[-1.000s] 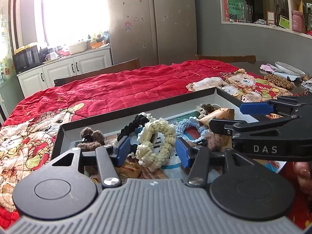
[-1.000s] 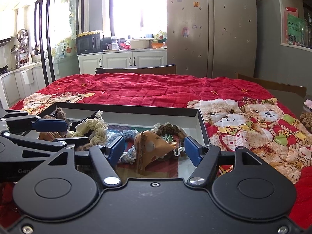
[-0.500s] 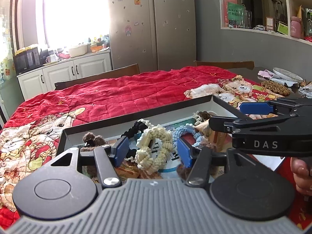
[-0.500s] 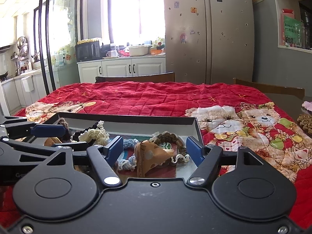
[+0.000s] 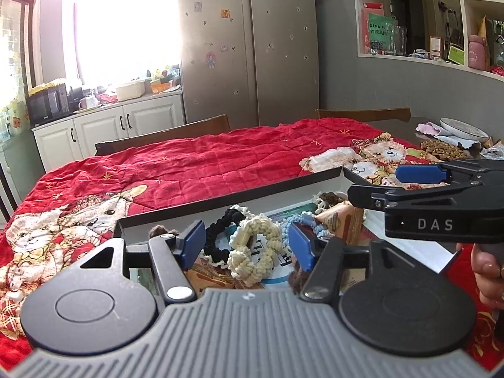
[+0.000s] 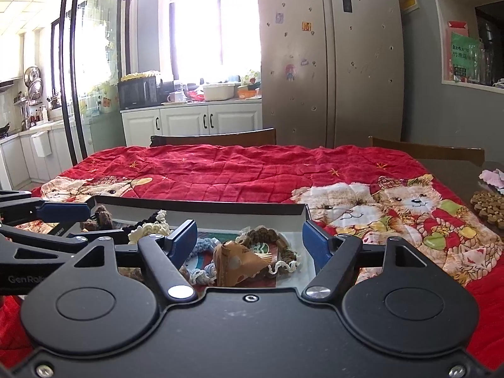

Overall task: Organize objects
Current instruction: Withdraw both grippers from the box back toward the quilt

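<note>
Risen a little since a second ago, both claws: left gripper [image 5: 245, 247] opening, empty, cream braided rope ring [image 5: 256, 252] just ahead between its jaws; right gripper [image 6: 250, 241] half-open, empty, above brown paper cone [image 6: 234, 263]. Between picks, probably; next, descend and close.

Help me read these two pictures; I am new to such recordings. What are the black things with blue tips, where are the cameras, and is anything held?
A person holds one hand-held tool in each hand; a camera on each looks along its two blue-padded fingers. In the left view, the left tool hangs over a shallow box on a red quilt, with a cream knitted ring seen between its fingers. The right tool looks at a brown paper wedge in the same box. The left tool's jaws are opening, the right's stand open; neither grips anything.
</note>
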### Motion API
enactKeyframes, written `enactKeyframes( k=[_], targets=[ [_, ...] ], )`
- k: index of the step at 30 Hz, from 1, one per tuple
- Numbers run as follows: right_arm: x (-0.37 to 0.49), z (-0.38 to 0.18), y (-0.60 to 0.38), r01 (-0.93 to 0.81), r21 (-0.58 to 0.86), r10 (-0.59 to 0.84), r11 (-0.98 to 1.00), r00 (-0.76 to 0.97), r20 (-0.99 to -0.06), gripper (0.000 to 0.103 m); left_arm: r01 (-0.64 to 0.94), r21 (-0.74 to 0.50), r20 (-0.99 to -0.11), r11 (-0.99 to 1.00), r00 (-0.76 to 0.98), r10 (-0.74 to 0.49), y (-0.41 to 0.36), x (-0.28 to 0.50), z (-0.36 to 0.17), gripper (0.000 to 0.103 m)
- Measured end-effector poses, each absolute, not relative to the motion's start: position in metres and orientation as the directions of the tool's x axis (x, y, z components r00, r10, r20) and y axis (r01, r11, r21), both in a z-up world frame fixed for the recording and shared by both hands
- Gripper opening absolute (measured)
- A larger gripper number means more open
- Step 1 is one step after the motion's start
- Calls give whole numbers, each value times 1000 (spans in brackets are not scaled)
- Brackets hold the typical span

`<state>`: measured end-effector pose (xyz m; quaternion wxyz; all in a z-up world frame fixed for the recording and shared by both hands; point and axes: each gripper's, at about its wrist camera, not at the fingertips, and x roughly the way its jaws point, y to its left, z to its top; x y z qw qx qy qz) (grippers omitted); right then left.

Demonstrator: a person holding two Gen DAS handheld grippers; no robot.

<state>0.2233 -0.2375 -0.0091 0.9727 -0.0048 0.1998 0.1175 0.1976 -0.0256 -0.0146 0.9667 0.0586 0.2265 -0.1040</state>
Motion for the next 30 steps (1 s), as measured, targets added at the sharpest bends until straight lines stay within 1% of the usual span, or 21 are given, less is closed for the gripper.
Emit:
enactKeyframes(
  k=[22, 30],
  targets=[
    [176, 27, -252, -257, 8, 244, 966, 905, -348, 75, 183, 58, -415, 981, 898, -143, -14, 155, 21, 78],
    [148, 44, -262, -262, -17, 243, 965, 917, -316, 77, 177, 33, -405, 984, 902, -148, -7, 130, 31, 79]
  ],
)
